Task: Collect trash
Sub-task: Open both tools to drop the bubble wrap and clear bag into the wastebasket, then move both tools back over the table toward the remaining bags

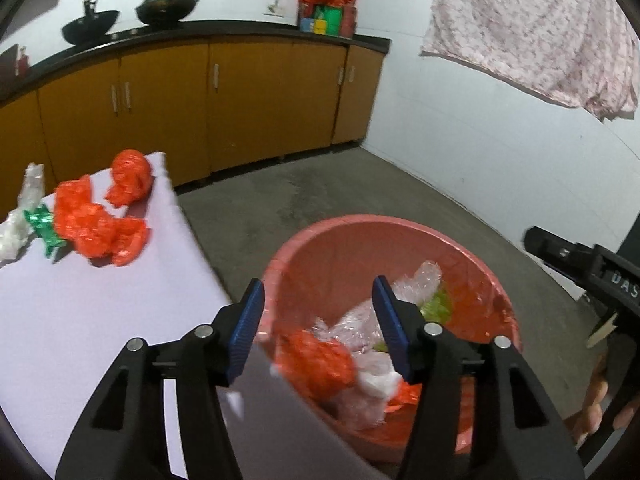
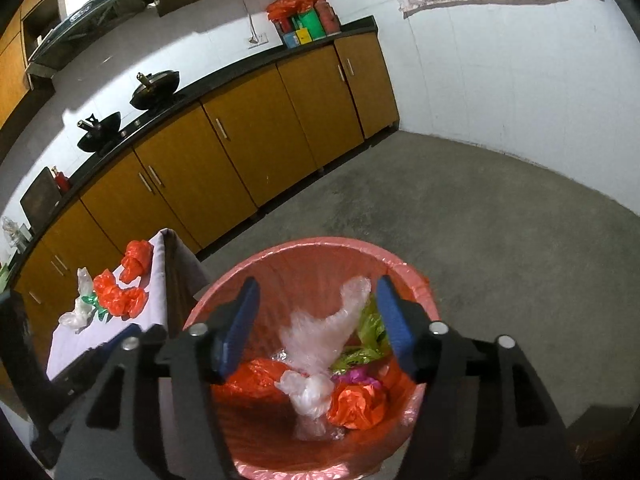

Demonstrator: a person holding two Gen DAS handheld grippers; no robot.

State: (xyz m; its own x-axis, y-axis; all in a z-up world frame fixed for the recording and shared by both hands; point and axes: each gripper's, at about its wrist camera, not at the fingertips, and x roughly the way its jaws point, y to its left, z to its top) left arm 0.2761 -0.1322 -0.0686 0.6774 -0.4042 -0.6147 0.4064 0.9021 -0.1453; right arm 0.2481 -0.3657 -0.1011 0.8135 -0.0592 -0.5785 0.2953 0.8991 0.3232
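A pink trash bin [image 1: 360,240] [image 2: 312,252] stands on the floor beside a white table [image 1: 100,320] [image 2: 80,344]. It holds crumpled orange [image 1: 320,364] [image 2: 356,404], clear [image 2: 320,336] and green plastic bags. My left gripper [image 1: 318,332] is open and empty above the bin's near rim. My right gripper [image 2: 316,328] is open and empty right above the bin; its body shows in the left wrist view [image 1: 580,264]. On the table lie orange bags [image 1: 96,224] [image 2: 120,296], a further orange bag [image 1: 130,178], a green scrap [image 1: 44,228] and clear bags [image 1: 16,232].
Yellow kitchen cabinets [image 1: 248,100] [image 2: 240,152] under a black counter run along the back, with two woks [image 1: 168,6] and stacked boxes [image 1: 326,10]. A floral cloth [image 1: 540,32] hangs on the white wall. Bare concrete floor [image 2: 480,240] lies beyond the bin.
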